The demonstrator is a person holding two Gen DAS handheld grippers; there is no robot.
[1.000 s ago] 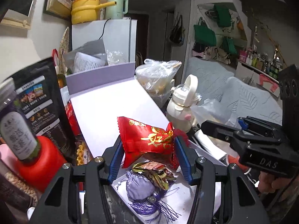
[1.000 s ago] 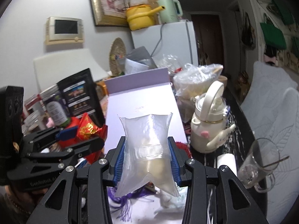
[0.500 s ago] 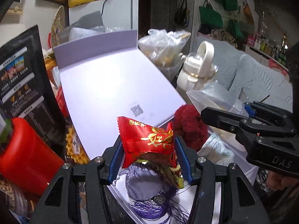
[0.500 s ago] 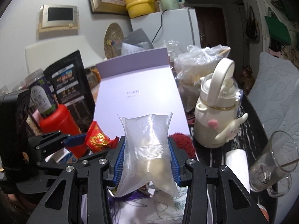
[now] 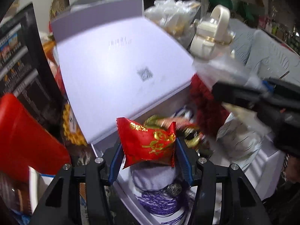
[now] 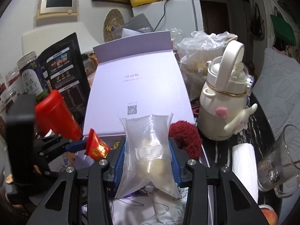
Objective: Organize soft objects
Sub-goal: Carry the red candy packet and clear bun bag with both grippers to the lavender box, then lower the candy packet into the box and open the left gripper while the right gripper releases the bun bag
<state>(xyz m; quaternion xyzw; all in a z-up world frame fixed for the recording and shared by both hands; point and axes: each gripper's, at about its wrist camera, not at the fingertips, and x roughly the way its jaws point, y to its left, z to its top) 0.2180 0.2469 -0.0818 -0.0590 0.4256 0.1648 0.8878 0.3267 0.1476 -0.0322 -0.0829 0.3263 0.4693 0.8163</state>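
My left gripper point(image 5: 150, 150) is shut on a red foil snack packet point(image 5: 148, 142) and holds it above an open white box point(image 5: 270, 155). In the box lie a lilac pouch with purple tassels point(image 5: 155, 180), a gold-patterned wrapper point(image 5: 189, 131) and a red fluffy thing point(image 5: 202, 101). My right gripper point(image 6: 148, 157) is shut on a clear plastic bag of pale stuff point(image 6: 148, 150), also above the box. The red packet also shows in the right wrist view point(image 6: 95, 146), as does the red fluffy thing point(image 6: 185, 135). The box's lilac lid point(image 6: 138, 86) stands open behind.
A red canister point(image 6: 56, 114), a black snack pouch point(image 6: 63, 69) and jars stand at the left. A cream kettle-shaped bottle point(image 6: 223, 108), a paper roll point(image 6: 243, 165) and a glass mug point(image 6: 281, 161) stand at the right. A plastic bag point(image 6: 202, 50) is behind.
Both grippers have moved forward and down toward the open box, each still holding its packet. The left view is now blurred with motion.
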